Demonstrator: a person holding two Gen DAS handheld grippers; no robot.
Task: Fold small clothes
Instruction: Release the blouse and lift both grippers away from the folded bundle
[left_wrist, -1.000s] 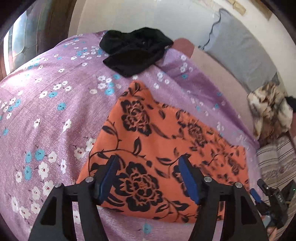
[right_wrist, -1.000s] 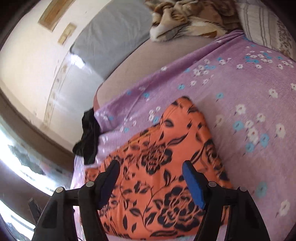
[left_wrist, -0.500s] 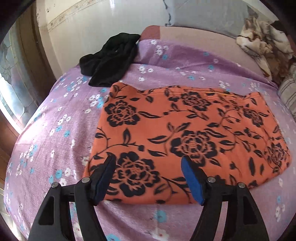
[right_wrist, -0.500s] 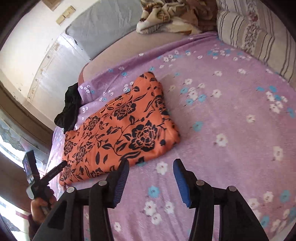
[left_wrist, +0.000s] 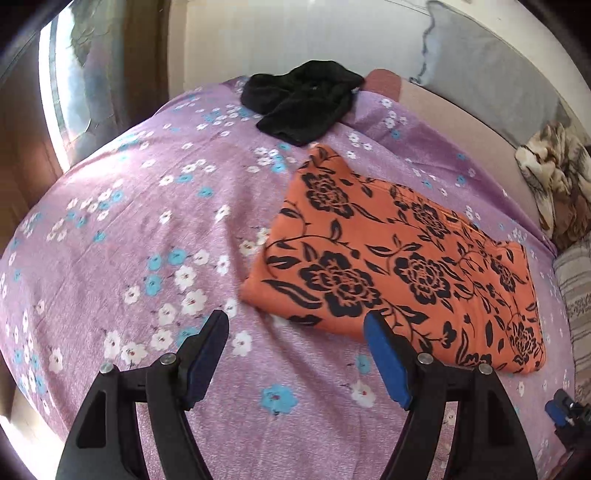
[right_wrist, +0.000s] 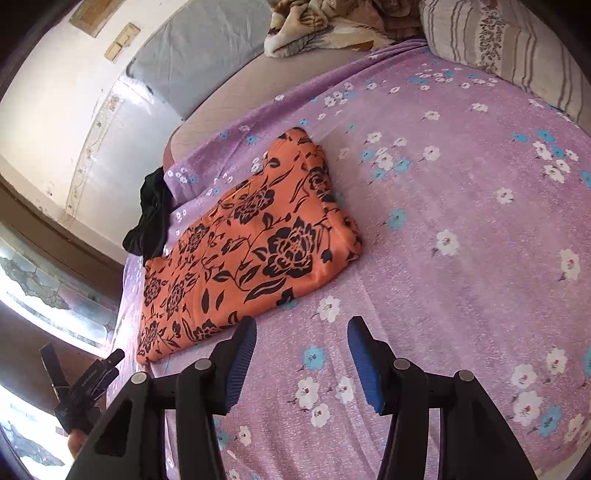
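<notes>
An orange garment with black flowers (left_wrist: 399, 258) lies folded flat on the purple floral bedsheet (left_wrist: 147, 221); it also shows in the right wrist view (right_wrist: 251, 251). My left gripper (left_wrist: 295, 332) is open and empty, just off the garment's near left corner. My right gripper (right_wrist: 301, 332) is open and empty, above the sheet just off the garment's near right edge. A crumpled black garment (left_wrist: 306, 99) lies at the bed's far edge, also seen in the right wrist view (right_wrist: 151, 218).
A grey cushion (left_wrist: 491, 70) leans on the wall behind the bed. A brown patterned blanket (right_wrist: 332, 22) and a striped pillow (right_wrist: 509, 44) lie at the head. A window (left_wrist: 66, 81) is at the left. The other gripper (right_wrist: 85, 387) shows at the lower left.
Both grippers have drawn back from over the orange garment and now hover beside it over the sheet. The garment lies as before, folded.
</notes>
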